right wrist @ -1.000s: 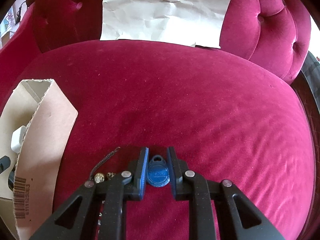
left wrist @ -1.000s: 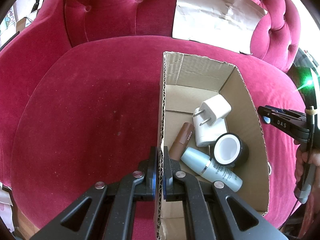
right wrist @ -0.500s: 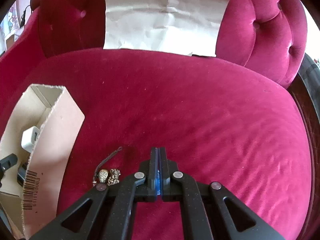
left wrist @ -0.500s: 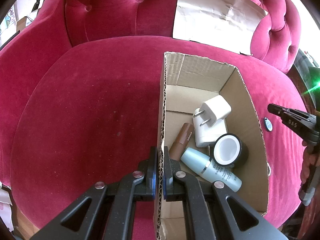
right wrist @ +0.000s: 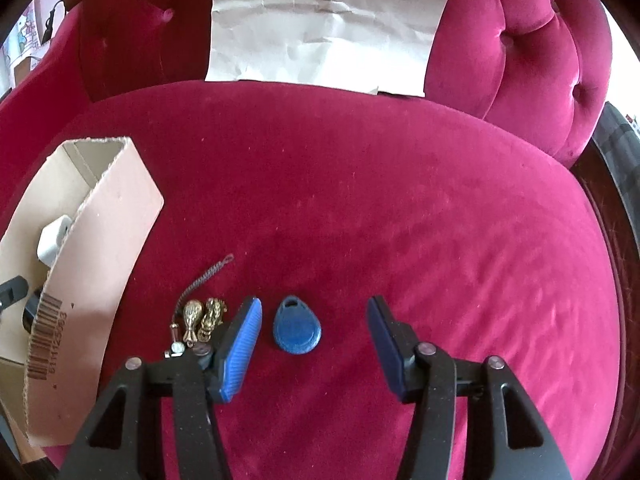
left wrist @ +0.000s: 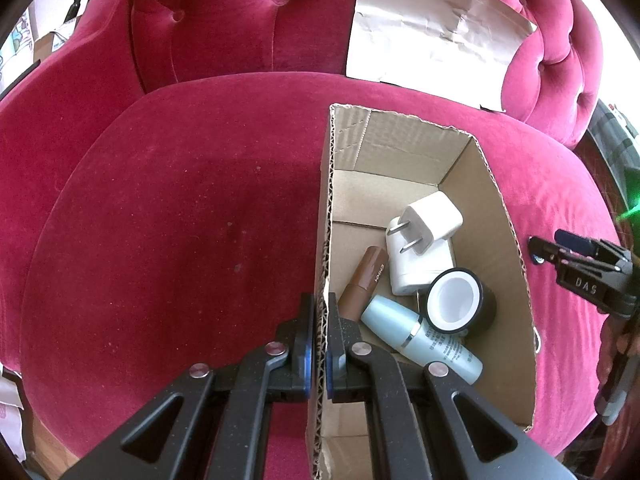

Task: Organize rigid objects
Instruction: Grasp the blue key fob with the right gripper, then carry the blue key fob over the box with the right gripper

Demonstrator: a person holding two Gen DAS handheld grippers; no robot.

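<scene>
Teardrop-shaped blue plastic key fob [right wrist: 297, 330] lies flat on the crimson velvet seat cushion [right wrist: 400, 220], loop end toward 12 o'clock, long axis running 12 to 6. It sits between the fingers of the right gripper [right wrist: 314, 330], whose jaws have just been opening and now stand wide, nearer the 9 o'clock pad [right wrist: 240, 350], touching neither. A brass charm on a chain [right wrist: 200, 316] lies just beside at 9 o'clock. Further toward 9 o'clock, the left gripper [left wrist: 318, 346] pinches the open brown cardboard box [left wrist: 508, 280] wall, jaws narrow
</scene>
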